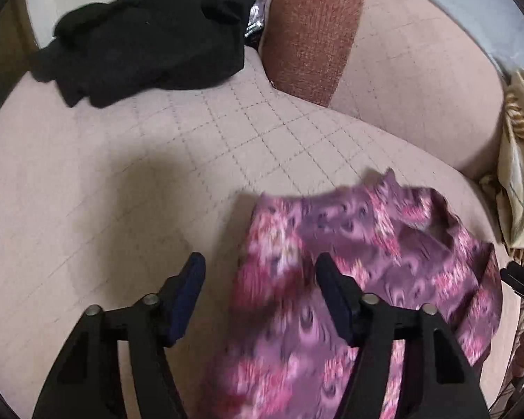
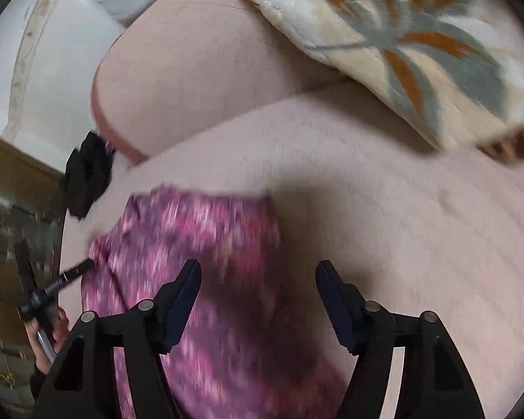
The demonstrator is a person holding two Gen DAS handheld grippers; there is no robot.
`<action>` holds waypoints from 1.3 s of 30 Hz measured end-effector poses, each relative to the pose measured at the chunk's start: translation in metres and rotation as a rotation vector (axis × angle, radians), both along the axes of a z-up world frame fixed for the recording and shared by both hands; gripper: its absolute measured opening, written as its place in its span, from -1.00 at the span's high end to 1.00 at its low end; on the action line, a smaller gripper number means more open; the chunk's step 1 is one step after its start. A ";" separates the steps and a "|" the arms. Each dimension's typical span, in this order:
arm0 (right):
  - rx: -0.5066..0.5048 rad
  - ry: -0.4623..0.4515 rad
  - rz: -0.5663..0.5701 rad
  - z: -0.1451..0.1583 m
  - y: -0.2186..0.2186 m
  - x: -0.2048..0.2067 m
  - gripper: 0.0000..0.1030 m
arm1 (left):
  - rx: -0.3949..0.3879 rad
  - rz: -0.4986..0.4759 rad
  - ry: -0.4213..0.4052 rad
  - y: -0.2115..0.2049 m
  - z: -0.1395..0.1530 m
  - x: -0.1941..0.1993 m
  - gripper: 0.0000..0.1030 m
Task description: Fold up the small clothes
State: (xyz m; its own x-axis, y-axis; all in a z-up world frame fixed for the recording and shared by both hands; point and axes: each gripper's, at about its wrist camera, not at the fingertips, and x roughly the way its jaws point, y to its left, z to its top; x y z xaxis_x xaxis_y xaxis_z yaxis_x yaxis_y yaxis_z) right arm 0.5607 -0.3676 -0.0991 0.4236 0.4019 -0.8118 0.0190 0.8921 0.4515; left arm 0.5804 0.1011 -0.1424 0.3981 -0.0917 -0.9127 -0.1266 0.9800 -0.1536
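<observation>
A purple and pink patterned garment lies spread on the pale quilted sofa seat. My left gripper hovers open over its left edge: the left finger is above bare seat, the right finger above cloth. In the right wrist view the same garment fills the lower left. My right gripper stands open over its right edge, nothing pinched between the pads. At that view's far left a hand holds the other gripper's handle. The pictures are blurred.
A black garment lies heaped at the back left of the seat, also in the right wrist view. A rust cushion leans on the sofa back. A leaf-patterned cream blanket lies at the right end.
</observation>
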 end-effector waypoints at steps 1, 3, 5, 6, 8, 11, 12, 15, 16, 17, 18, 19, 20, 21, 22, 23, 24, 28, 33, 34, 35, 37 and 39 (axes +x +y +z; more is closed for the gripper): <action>0.004 0.017 0.003 -0.005 0.002 0.010 -0.38 | 0.000 0.009 0.009 0.002 -0.004 0.007 0.04; -0.028 0.045 0.001 -0.018 0.009 0.026 -0.04 | -0.002 0.023 0.028 0.008 -0.012 0.018 0.36; -0.060 0.061 0.011 -0.027 0.015 0.035 0.25 | -0.030 0.033 0.050 0.013 -0.019 0.025 0.56; -0.089 0.056 0.015 -0.029 0.017 0.037 0.37 | -0.031 0.029 0.047 0.013 -0.018 0.025 0.69; -0.112 0.036 0.013 -0.028 0.018 0.037 0.74 | -0.062 0.019 0.037 0.014 -0.013 0.025 0.87; -0.102 0.028 -0.005 -0.019 0.013 0.031 0.89 | -0.077 0.042 -0.034 0.019 0.013 0.012 0.88; -0.099 0.007 -0.007 -0.011 0.011 0.025 0.90 | -0.085 0.042 -0.061 0.020 0.023 0.005 0.89; -0.110 -0.082 0.021 0.027 0.010 -0.007 0.90 | -0.099 0.025 -0.170 0.024 0.066 -0.036 0.89; -0.116 -0.105 0.032 0.037 0.009 -0.018 0.90 | -0.104 0.018 -0.211 0.024 0.082 -0.055 0.89; -0.119 -0.130 0.041 0.049 0.008 -0.033 0.90 | -0.113 0.008 -0.251 0.025 0.098 -0.079 0.89; -0.108 -0.165 0.048 0.065 0.006 -0.055 0.90 | -0.123 -0.003 -0.282 0.026 0.112 -0.103 0.89; -0.096 -0.185 0.053 0.074 0.004 -0.072 0.90 | -0.127 -0.016 -0.304 0.028 0.124 -0.130 0.89; -0.083 -0.207 0.059 0.083 0.001 -0.094 0.90 | -0.131 -0.023 -0.317 0.029 0.131 -0.153 0.89; -0.067 -0.228 0.063 0.093 -0.001 -0.123 0.90 | -0.141 -0.031 -0.321 0.030 0.136 -0.177 0.89; -0.061 -0.241 0.066 0.098 -0.003 -0.146 0.90 | -0.138 -0.043 -0.306 0.030 0.136 -0.209 0.90; -0.063 -0.247 0.062 0.102 -0.005 -0.173 0.90 | -0.146 -0.044 -0.292 0.030 0.133 -0.235 0.90; -0.061 -0.240 0.057 0.103 -0.006 -0.196 0.90 | -0.166 -0.040 -0.283 0.030 0.129 -0.260 0.90; -0.099 -0.225 0.040 0.086 0.001 -0.290 0.90 | -0.126 -0.036 -0.211 0.020 0.083 -0.350 0.90; -0.117 -0.153 -0.097 0.018 -0.012 -0.354 0.90 | 0.003 -0.053 -0.062 -0.010 0.009 -0.400 0.92; -0.104 -0.123 -0.133 0.000 -0.015 -0.361 0.90 | 0.024 -0.058 -0.100 -0.014 0.015 -0.409 0.92; -0.096 -0.083 -0.157 -0.013 -0.017 -0.364 0.91 | 0.063 -0.071 -0.138 -0.020 0.020 -0.413 0.92; -0.139 -0.151 -0.152 0.002 -0.010 -0.372 0.91 | 0.087 -0.088 -0.155 -0.024 0.023 -0.414 0.92; -0.216 -0.181 -0.149 0.010 -0.005 -0.376 0.91 | 0.062 -0.073 -0.142 -0.021 0.018 -0.415 0.92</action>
State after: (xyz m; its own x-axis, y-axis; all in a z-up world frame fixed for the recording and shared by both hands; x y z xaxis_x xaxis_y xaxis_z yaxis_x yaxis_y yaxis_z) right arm 0.1848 -0.3722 -0.0891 0.6101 0.1511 -0.7778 0.0929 0.9612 0.2596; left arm 0.1651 0.0801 -0.1244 0.5175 -0.0701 -0.8528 -0.0364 0.9939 -0.1038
